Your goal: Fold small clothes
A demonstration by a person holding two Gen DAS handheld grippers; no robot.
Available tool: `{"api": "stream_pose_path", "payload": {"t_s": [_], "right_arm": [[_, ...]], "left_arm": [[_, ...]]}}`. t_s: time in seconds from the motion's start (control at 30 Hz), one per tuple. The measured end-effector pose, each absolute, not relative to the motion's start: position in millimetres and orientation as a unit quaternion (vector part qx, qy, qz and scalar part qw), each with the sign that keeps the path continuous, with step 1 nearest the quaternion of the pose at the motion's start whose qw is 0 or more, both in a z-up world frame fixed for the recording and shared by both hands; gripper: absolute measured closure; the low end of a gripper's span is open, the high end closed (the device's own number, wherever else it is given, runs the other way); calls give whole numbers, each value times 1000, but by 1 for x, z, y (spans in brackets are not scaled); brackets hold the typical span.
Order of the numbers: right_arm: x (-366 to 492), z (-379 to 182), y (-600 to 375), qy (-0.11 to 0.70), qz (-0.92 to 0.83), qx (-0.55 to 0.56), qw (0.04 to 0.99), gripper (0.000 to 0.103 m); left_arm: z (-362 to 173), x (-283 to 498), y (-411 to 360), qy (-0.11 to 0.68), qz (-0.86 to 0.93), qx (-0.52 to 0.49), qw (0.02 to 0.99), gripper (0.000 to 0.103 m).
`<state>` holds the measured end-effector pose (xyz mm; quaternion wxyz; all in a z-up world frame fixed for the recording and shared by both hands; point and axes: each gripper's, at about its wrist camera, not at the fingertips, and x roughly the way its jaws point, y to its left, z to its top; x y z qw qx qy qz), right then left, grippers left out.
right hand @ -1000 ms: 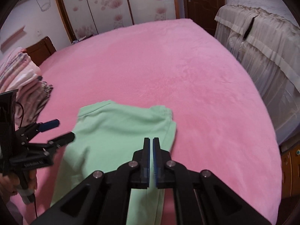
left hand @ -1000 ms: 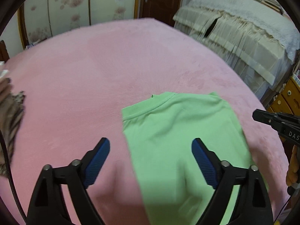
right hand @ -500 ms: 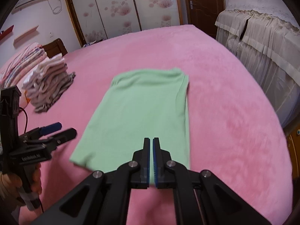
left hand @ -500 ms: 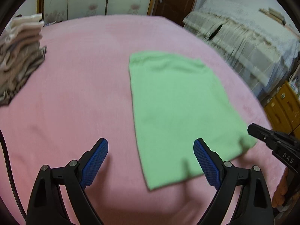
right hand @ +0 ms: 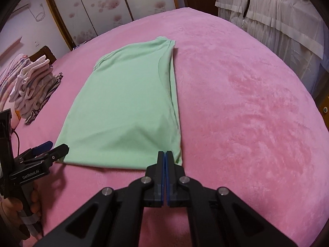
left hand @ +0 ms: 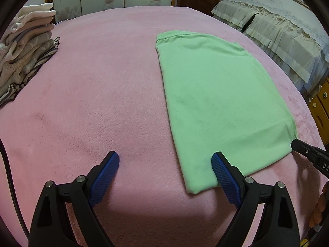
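Observation:
A light green garment (left hand: 216, 94) lies flat on the pink blanket (left hand: 92, 94), folded into a long strip with its neckline at the far end. My left gripper (left hand: 165, 155) is open, low over the blanket; its right finger sits over the garment's near left corner and its left finger over bare blanket. In the right wrist view the garment (right hand: 127, 103) runs away from my right gripper (right hand: 165, 153), which is shut with its tips at the near right corner. Whether any cloth is pinched cannot be told. The right gripper's tip (left hand: 295, 142) meets that corner.
A stack of folded clothes (left hand: 22, 57) sits at the blanket's far left, also seen as a stack (right hand: 33, 86) in the right wrist view. A second bed with a cream cover (left hand: 277, 26) and wooden drawers (left hand: 320, 107) stand to the right. Wardrobe doors (right hand: 98, 10) are behind.
Both grippers have drawn back along the garment from its middle to its near end and dropped lower. The clothes stack came into view. Neither jaw opening changed visibly.

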<state>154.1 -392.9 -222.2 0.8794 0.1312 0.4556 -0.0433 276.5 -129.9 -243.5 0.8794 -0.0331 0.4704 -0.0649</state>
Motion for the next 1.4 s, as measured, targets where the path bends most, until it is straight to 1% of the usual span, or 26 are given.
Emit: {"api": "stream_pose_path", "payload": {"t_s": [0.07, 0.1, 0.2, 0.3, 0.37, 0.4, 0.43, 0.47, 0.5, 0.53, 0.6, 0.8, 0.97, 1.03, 1.17, 1.33, 1.4], "right_arm": [[153, -220, -394, 456, -40, 141, 878, 103], [151, -219, -396, 456, -36, 149, 876, 100], [147, -209, -399, 450, -29, 162, 877, 100], [142, -193, -398, 441, -20, 160, 883, 100], [140, -186, -396, 440, -16, 156, 884, 97], [139, -181, -394, 440, -15, 151, 885, 89], [137, -176, -392, 439, -17, 139, 888, 77], [136, -171, -388, 439, -25, 121, 890, 69], [134, -167, -384, 440, -34, 102, 892, 57], [132, -165, -381, 440, -38, 89, 893, 51], [129, -158, -378, 441, -38, 74, 893, 50], [134, -140, -383, 447, -8, 84, 891, 50], [160, -124, -406, 442, 13, 119, 889, 50], [181, -126, -421, 449, 20, 134, 883, 46], [222, -145, -445, 473, 58, 176, 861, 45], [271, -188, -475, 498, 101, 258, 822, 45], [286, -204, -480, 502, 113, 274, 812, 45]], "left_arm": [[-242, 275, -128, 468, -67, -40, 880, 12], [-240, 273, -126, 465, -69, -45, 882, 12], [-231, 269, -119, 453, -70, -61, 887, 12], [-218, 265, -109, 448, -61, -78, 888, 9], [-207, 262, -102, 449, -61, -91, 887, 1], [-202, 261, -100, 448, -62, -94, 887, 1], [-196, 260, -98, 445, -60, -92, 889, 1], [-190, 258, -96, 442, -53, -85, 891, 1], [-185, 257, -95, 440, -49, -81, 893, 1], [-181, 256, -93, 438, -47, -80, 894, 1], [-171, 254, -89, 434, -44, -84, 896, 1], [-140, 264, -82, 434, -89, -94, 891, 1], [-117, 293, -81, 439, -109, -99, 887, 1], [-116, 311, -81, 445, -112, -105, 882, 1], [-135, 357, -85, 472, -129, -106, 865, 1], [-193, 405, -95, 540, -175, -119, 815, 1], [-210, 417, -96, 550, -174, -127, 807, 1]]}}
